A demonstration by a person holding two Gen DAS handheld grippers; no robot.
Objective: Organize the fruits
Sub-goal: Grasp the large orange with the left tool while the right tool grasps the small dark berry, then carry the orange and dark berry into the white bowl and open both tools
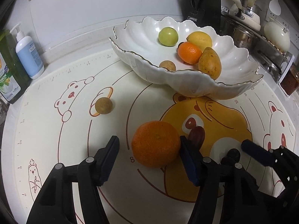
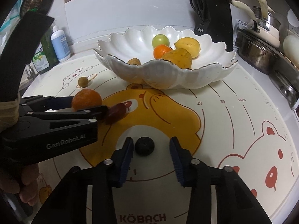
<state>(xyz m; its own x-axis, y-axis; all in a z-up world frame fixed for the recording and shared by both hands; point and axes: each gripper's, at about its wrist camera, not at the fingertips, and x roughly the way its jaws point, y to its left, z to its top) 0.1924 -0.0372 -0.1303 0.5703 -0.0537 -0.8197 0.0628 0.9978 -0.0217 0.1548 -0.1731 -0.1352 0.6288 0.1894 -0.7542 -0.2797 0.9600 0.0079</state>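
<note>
A big orange [image 1: 156, 143] lies on the bear-print mat [image 1: 56, 130] between the fingers of my left gripper [image 1: 149, 140]. The right pad touches it and the left pad stands clear, so this gripper is open. Just behind the orange lies a dark red oblong fruit [image 1: 196, 136]. My right gripper [image 2: 151, 141] is open around a small dark round fruit [image 2: 144, 146], which sits close to the left finger. A small brown round fruit [image 1: 103, 105] lies alone further left. The white scalloped bowl [image 2: 168, 74] holds a green fruit, a lemon, a small orange, a yellow-brown fruit and a small brown one.
Soap bottles [image 1: 28, 56] stand at the back left of the counter. A black knife block [image 1: 201, 3] is behind the bowl. Pots and lids on a metal rack [image 1: 261, 37] fill the back right. A person's hand [image 2: 28, 184] grips the left tool.
</note>
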